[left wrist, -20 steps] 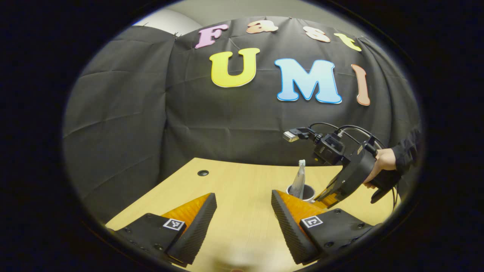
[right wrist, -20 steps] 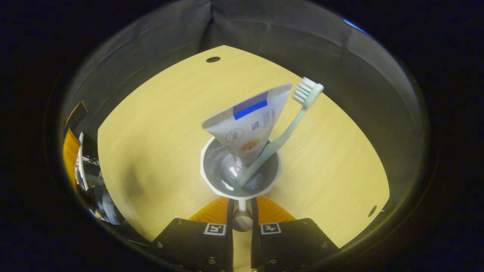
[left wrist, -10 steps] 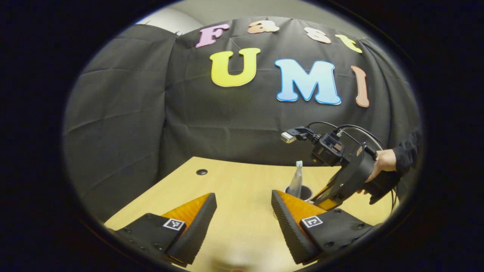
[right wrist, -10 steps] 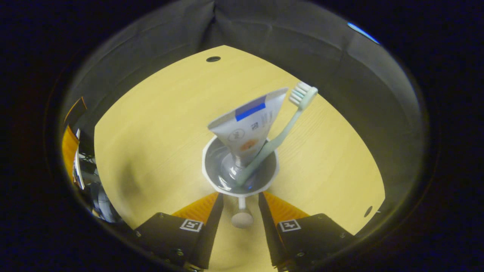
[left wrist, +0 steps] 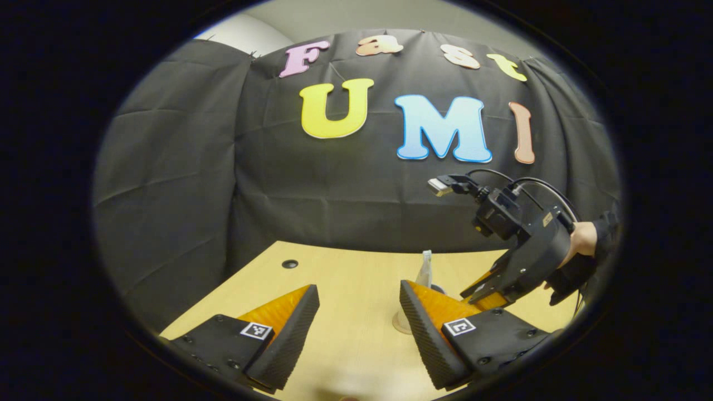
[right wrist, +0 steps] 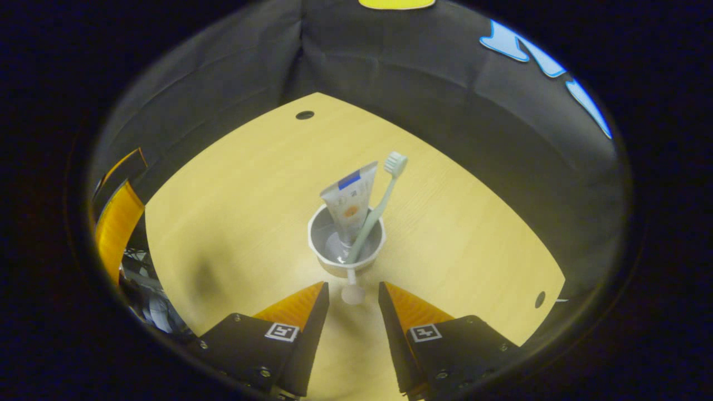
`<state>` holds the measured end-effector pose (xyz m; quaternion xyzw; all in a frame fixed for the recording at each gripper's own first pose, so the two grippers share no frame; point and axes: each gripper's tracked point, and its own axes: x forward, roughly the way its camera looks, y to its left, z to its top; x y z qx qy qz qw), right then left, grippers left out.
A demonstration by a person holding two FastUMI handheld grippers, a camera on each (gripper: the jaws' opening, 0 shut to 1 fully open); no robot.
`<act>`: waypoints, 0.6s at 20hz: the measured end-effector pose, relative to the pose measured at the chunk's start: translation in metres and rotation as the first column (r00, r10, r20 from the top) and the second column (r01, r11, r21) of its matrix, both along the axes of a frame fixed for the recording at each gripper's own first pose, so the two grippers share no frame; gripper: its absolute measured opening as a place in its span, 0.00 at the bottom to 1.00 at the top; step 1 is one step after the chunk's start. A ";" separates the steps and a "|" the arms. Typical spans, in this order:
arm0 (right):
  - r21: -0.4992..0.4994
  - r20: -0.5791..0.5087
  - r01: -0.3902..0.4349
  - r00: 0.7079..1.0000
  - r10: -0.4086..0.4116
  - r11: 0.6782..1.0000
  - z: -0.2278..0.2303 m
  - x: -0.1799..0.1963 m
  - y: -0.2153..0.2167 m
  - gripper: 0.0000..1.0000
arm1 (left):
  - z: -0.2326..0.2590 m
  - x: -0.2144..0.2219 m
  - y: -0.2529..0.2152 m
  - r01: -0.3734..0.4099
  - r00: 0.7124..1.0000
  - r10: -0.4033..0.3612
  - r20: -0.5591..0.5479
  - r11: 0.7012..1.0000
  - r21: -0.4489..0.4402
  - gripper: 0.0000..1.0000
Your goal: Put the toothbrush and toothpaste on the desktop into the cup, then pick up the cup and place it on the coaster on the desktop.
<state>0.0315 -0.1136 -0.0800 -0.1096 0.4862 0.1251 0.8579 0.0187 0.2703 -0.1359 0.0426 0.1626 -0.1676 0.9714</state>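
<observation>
The white cup (right wrist: 346,245) stands upright on the wooden desk (right wrist: 234,189). A toothpaste tube (right wrist: 350,197) and a pale green toothbrush (right wrist: 384,186) lean inside it, brush head up. The cup's knobbed handle (right wrist: 352,293) points at my right gripper (right wrist: 353,289), which is open, its fingertips either side of the knob without touching it. In the left gripper view the tube's top (left wrist: 426,267) rises behind my open left gripper (left wrist: 359,291), and a pale disc (left wrist: 400,324), apparently the coaster, peeks out at the cup's base. The right gripper (left wrist: 483,289) hangs just right of the cup.
A person's hand (left wrist: 579,245) holds the right gripper. The desk has round cable holes (right wrist: 304,115) (right wrist: 539,299) (left wrist: 289,264). Black cloth walls close the desk's far sides. My left gripper's orange finger (right wrist: 114,223) sits at the desk's left edge.
My right gripper, shut on the cup's handle a second ago, has opened and drawn back and up. The cup stays standing. The left gripper has barely moved.
</observation>
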 end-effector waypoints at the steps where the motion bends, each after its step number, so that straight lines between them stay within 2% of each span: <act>1: 0.006 0.018 0.014 1.000 -0.014 1.000 0.026 -0.013 -0.015 0.57 | 0.008 0.001 -0.003 0.006 1.000 -0.006 0.012 1.000 -0.002 0.96; 2: 0.010 0.039 0.030 0.999 -0.030 1.000 0.051 -0.030 -0.033 0.57 | 0.016 0.001 -0.006 0.013 1.000 -0.013 0.023 1.000 -0.004 0.98; 5: 0.009 0.110 0.078 0.991 -0.078 0.997 0.140 -0.090 -0.087 0.57 | 0.038 0.001 -0.019 0.044 0.998 -0.044 0.051 0.999 -0.003 0.96; 7: 0.017 0.164 0.116 0.979 -0.117 0.993 0.199 -0.141 -0.105 0.57 | 0.055 0.000 -0.027 0.069 0.995 -0.069 0.072 0.998 -0.001 0.96; 9: 0.044 0.235 0.157 0.958 -0.163 0.987 0.261 -0.192 -0.122 0.57 | 0.072 -0.002 -0.038 0.096 0.990 -0.096 0.099 0.995 0.007 0.98; 10: 0.056 0.277 0.179 0.942 -0.188 0.982 0.293 -0.222 -0.130 0.57 | 0.081 -0.004 -0.044 0.110 0.988 -0.110 0.112 0.994 0.011 0.94; 12: 0.076 0.359 0.218 0.904 -0.231 0.973 0.355 -0.279 -0.142 0.60 | 0.098 -0.008 -0.055 0.134 0.982 -0.134 0.133 0.991 0.009 0.94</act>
